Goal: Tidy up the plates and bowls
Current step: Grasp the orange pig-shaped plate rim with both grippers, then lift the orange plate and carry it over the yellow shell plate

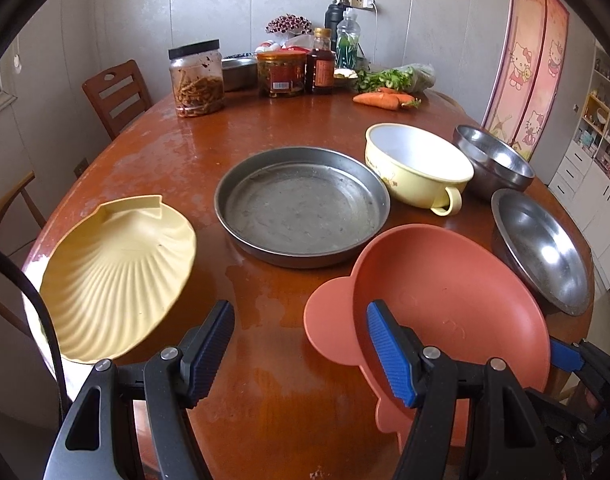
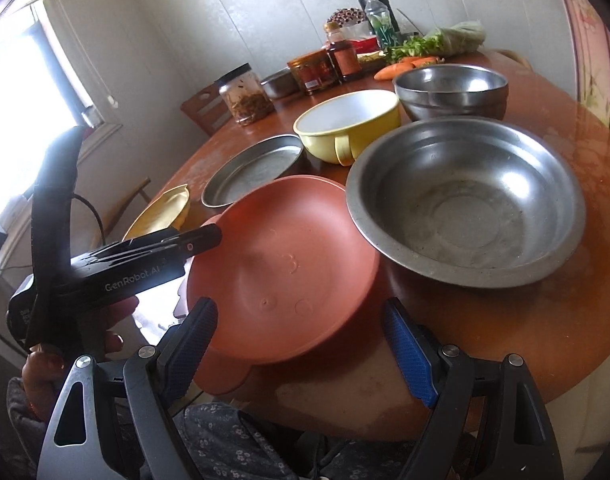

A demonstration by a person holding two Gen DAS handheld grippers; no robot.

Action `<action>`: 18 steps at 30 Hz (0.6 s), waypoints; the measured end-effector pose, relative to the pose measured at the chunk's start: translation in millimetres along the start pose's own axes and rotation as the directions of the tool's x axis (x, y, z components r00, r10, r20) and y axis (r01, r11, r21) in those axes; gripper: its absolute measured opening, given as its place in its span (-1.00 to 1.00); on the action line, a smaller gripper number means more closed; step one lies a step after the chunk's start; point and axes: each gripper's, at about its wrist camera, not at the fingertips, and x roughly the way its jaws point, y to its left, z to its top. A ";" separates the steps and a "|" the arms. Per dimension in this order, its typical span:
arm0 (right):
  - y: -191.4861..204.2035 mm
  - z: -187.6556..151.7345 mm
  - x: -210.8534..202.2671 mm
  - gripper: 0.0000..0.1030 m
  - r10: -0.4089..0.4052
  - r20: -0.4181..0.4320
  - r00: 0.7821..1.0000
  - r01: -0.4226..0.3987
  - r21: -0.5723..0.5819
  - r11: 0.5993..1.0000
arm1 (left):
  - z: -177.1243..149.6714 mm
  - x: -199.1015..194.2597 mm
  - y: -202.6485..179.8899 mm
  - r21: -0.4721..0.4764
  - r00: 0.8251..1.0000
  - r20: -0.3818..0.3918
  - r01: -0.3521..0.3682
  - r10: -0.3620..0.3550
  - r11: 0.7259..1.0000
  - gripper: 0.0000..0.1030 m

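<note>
Both grippers open and empty over the near edge of the brown wooden table (image 1: 289, 400): left gripper (image 1: 301, 356) spread moderately between the yellow shell-shaped plate (image 1: 117, 276) and the terracotta eared bowl (image 1: 457, 304), its right pad over that bowl's rim; right gripper (image 2: 305, 350) spread wider, straddling the same bowl's near rim. Beyond, a round metal pan (image 1: 301, 208), a yellow handled bowl (image 1: 417, 168), and two steel bowls, one wide (image 2: 465, 200), one deeper (image 2: 451, 88), all resting apart on the table.
</note>
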 end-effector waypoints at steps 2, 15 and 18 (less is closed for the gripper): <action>-0.5 0.5 1.1 0.65 0.003 0.004 1.000 -0.003 -0.008 1.000 | 0.0 4.3 -1.5 0.001 1.000 -0.010 0.011 -0.011 1.000 0.33; 12.4 0.4 9.8 0.59 -0.019 0.001 1.000 0.019 -0.096 0.995 | -6.2 8.4 -18.6 0.045 0.996 -0.026 0.083 -0.082 0.996 0.03; 17.5 -1.5 11.5 0.55 -0.053 0.007 0.999 0.053 -0.135 0.989 | -8.8 6.7 -19.9 0.051 0.998 -0.022 0.067 -0.066 0.996 0.03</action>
